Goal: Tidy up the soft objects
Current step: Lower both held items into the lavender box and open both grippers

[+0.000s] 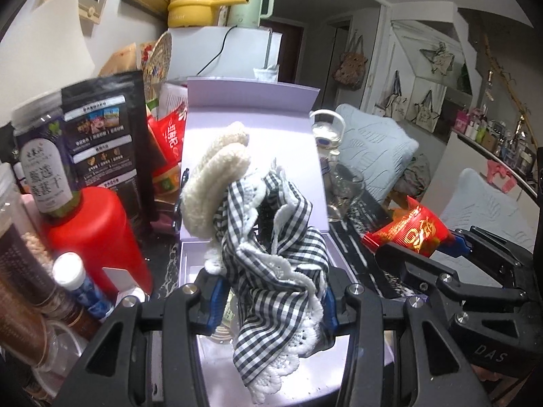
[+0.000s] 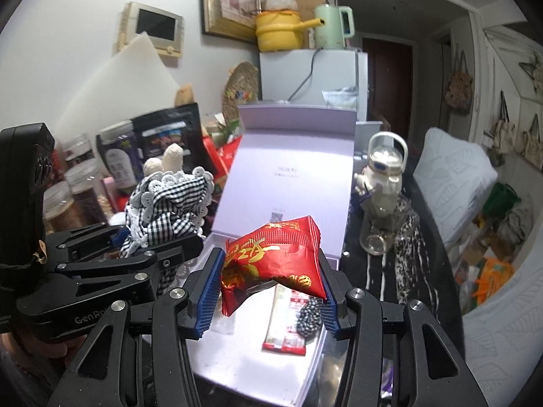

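My left gripper (image 1: 271, 298) is shut on a bunched black-and-white gingham cloth (image 1: 271, 244) with white lace trim. A cream knitted piece (image 1: 213, 176) sticks up from the cloth. Both hang over an open lilac box (image 1: 237, 108). My right gripper (image 2: 269, 281) is shut on a crumpled red snack packet (image 2: 271, 261) above the same lilac box (image 2: 281, 156). On the box floor lie a red-and-white sachet (image 2: 285, 318) and a small checked fabric piece (image 2: 309, 315). The left gripper (image 2: 156, 237) with its gingham cloth (image 2: 169, 203) is just left of the right one.
A red bottle (image 1: 98, 237), a black pouch (image 1: 105, 129) and several jars crowd the box's left side. A glass cup (image 1: 346, 190) and a handled glass jug (image 2: 383, 169) stand to its right. Behind are a white fridge (image 2: 312, 74) and, at right, a pale cushion (image 2: 451, 173).
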{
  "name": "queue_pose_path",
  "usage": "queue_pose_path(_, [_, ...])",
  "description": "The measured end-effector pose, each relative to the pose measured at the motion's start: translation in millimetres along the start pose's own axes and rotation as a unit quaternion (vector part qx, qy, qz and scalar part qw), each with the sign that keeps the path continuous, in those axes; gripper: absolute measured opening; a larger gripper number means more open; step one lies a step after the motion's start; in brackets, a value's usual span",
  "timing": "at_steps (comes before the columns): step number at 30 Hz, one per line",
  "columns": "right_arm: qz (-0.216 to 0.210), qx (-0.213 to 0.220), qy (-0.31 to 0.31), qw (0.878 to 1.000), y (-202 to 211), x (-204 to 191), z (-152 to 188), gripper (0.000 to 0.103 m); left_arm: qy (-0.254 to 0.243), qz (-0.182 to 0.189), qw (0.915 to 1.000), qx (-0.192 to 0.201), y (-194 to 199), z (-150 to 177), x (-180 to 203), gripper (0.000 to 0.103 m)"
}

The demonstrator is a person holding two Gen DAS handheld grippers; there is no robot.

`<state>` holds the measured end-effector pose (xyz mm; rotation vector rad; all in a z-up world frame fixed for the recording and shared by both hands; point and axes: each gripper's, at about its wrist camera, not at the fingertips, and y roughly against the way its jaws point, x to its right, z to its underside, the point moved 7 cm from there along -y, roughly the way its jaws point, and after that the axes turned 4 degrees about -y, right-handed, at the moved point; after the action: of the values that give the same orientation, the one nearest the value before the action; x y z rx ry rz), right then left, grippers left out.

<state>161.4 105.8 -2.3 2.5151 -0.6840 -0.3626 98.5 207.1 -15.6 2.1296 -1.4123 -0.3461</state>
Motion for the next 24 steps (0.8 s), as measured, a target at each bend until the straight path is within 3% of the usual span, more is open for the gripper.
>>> queue_pose_path(12, [0.002, -0.059, -0.028, 0.998, -66.3, 24.0, 15.8, 0.050, -0.015, -0.009, 0.9975, -0.068, -61.0, 20.4, -8.5, 0.044])
queue_pose_path(24, [0.002, -0.109, -0.045, 0.993, -111.6, 37.7, 31.8, 0.051, -0.021, -0.009, 0.9917, -0.126, -95.5, 38.5, -16.9, 0.044])
